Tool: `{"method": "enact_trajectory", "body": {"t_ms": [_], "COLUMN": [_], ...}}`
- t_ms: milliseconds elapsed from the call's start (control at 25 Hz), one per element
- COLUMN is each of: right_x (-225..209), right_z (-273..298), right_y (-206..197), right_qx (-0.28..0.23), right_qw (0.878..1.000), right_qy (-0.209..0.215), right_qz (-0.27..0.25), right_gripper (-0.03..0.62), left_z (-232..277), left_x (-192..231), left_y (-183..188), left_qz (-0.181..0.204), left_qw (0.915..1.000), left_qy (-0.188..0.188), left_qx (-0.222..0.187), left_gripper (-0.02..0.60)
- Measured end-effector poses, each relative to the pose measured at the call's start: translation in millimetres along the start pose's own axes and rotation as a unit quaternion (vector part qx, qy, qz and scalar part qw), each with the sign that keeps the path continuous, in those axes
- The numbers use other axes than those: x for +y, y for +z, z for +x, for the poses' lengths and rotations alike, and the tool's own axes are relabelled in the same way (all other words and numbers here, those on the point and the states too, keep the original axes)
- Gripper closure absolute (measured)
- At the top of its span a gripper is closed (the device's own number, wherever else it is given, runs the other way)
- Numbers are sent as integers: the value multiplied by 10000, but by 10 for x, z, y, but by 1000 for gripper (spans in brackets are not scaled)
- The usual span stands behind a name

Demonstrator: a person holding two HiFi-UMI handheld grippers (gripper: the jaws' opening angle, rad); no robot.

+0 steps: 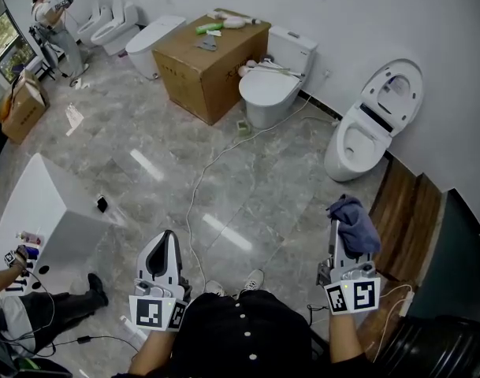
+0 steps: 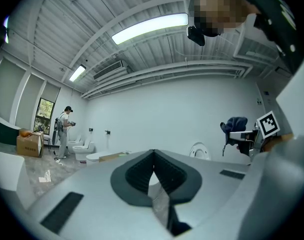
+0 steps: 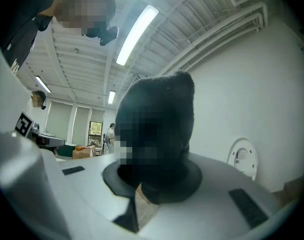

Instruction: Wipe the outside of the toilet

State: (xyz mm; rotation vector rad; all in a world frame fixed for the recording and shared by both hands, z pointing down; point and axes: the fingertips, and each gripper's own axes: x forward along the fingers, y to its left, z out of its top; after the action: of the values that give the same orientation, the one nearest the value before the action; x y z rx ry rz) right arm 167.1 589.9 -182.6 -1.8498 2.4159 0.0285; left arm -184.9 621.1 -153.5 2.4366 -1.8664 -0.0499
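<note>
Toilet (image 1: 351, 144) points out from wall (image 1: 460, 69), lid (image 1: 393, 91) up.

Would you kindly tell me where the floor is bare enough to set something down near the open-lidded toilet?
Bare tile lies between the open toilet, the white cable and the right gripper holding the cloth. It is crowded on the cardboard box top and around the closed toilet.

Black buttoned shirt (image 1: 243, 333), white left tool (image 1: 168, 238)

A box (image 1: 208, 61) sits left of the closed toilet (image 1: 273, 85), open toilet (image 1: 367, 132) right
</note>
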Motion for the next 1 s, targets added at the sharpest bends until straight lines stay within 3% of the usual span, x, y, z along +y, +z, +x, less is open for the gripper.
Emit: {"method": "enact_trajectory", "body": {"t_ms": [480,760,1000], "right_x": [-300,-224,-230], "right_z": [-18,80,312], "right_y": [-133,-247,-269], "right_qx": [38,122,156], "right_qw": [9995,9989,9995], "right_qy": [284,392,221], "right_qz": [117,211,139], "right_gripper": [534,534,534], "left_z": [179,279,557], "left_x": [-486,-418,-285], "left_y": [-72,-185,-196], "left_qz": [18,52,-1], "left_qw": [10000,9998,9996], "left_qy": [-22,-101,-246], "left_qx": [37,178,138], "left_gripper": [571,571,571]}}
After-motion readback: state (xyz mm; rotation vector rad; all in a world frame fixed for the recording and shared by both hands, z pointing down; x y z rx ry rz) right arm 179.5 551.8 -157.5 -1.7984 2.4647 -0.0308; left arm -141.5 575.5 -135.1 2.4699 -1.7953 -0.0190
